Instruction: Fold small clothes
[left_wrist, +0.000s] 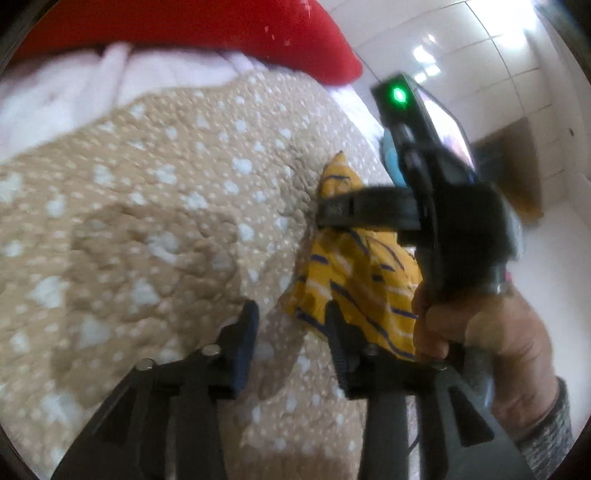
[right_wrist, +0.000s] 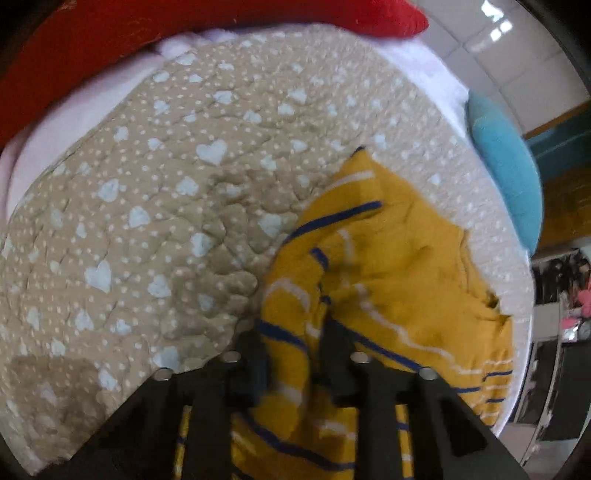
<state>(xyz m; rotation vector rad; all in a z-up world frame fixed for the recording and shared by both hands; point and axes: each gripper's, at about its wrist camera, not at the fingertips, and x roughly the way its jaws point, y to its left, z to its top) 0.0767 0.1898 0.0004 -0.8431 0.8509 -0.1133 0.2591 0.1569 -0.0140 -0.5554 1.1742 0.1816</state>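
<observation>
Left wrist view, left to right.

- Quilt (left_wrist: 147, 221): tan, puckered, printed with pale hearts and dots; covers most of the frame.
- Sheet (left_wrist: 55, 96): white, bunched, above the quilt.
- Pillow (left_wrist: 221, 29): red, along the top edge.
- Left gripper (left_wrist: 291, 332): fingers apart, quilt showing in the gap, nothing between them; its right finger sits at the garment's near edge, contact not clear.
- Garment (left_wrist: 354, 280): mustard yellow with thin navy and white stripes, crumpled in a narrow heap on the quilt's right side, one corner pointing up.
- Right gripper (left_wrist: 365, 212): seen side-on, reaching over the garment; green light on its body. From here its fingers cannot be told apart.
- Hand (left_wrist: 491, 332): wrapped round the right gripper's handle, grey cuff at the wrist.

Right wrist view, left to right.

- Quilt (right_wrist: 166, 203): fills the left and centre; a white edge runs along its far right.
- Pillow (right_wrist: 74, 55): across the top.
- Right gripper (right_wrist: 295, 347): fingers partly closed, a fold of the garment bunched between them and gripped.
- Garment (right_wrist: 399, 266): the same yellow striped piece, rumpled, spread right of centre on the quilt, stripes running at several angles, part of it trailing under the gripper.
- Cushion (right_wrist: 506, 173): light blue, beyond the quilt's right edge.
</observation>
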